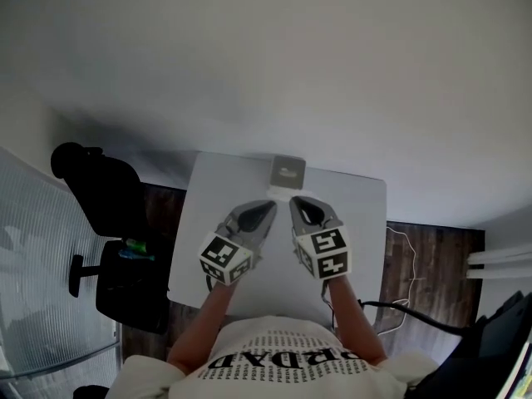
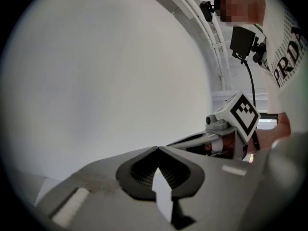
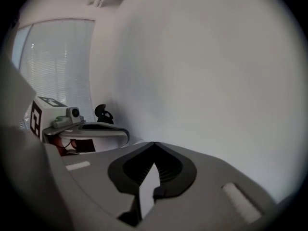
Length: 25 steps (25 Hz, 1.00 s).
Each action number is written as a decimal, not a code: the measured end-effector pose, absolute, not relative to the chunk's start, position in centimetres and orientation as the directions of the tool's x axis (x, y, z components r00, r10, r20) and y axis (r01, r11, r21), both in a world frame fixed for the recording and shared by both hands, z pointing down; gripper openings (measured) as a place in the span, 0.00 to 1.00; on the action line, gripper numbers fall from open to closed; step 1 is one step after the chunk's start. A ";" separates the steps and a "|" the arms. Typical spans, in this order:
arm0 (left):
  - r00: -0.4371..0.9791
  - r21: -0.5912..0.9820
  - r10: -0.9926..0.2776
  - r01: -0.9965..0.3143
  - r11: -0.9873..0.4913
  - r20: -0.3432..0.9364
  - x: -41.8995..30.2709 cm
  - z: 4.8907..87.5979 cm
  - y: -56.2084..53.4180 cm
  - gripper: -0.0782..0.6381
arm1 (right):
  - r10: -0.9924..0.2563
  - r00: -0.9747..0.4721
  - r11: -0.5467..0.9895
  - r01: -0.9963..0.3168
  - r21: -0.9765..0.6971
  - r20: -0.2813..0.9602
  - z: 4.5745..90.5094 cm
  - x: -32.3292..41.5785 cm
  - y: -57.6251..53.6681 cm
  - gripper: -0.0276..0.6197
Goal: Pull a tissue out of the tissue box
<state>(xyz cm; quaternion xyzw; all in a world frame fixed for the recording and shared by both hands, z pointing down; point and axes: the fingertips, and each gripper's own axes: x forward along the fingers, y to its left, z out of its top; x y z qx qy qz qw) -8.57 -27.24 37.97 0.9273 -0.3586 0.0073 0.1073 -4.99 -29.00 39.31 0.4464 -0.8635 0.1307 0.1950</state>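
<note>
A grey tissue box stands at the far edge of the white table, seen only in the head view. Both grippers hover side by side over the table's middle, short of the box. My left gripper is shut, its tips meeting with nothing between them. My right gripper is shut and empty as well. Each gripper view faces a bare white wall and shows the other gripper to one side; neither shows the box.
A black office chair stands left of the table on the dark wood floor. A black cable runs across the floor at the right. Window blinds fill the left of the right gripper view.
</note>
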 end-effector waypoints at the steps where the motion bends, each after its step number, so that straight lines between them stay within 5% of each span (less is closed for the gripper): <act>1: 0.742 0.196 -0.665 -0.667 -0.719 0.087 -8.5 37.6 -27.0 0.10 | -0.721 -0.530 0.570 -0.820 -0.052 0.446 38.9 -5.0 -28.7 0.05; 25: 0.699 0.166 -0.705 -0.715 -0.679 0.121 -8.1 35.4 -22.4 0.10 | -0.717 -0.569 0.601 -0.797 -0.056 0.402 36.6 -2.8 -24.8 0.05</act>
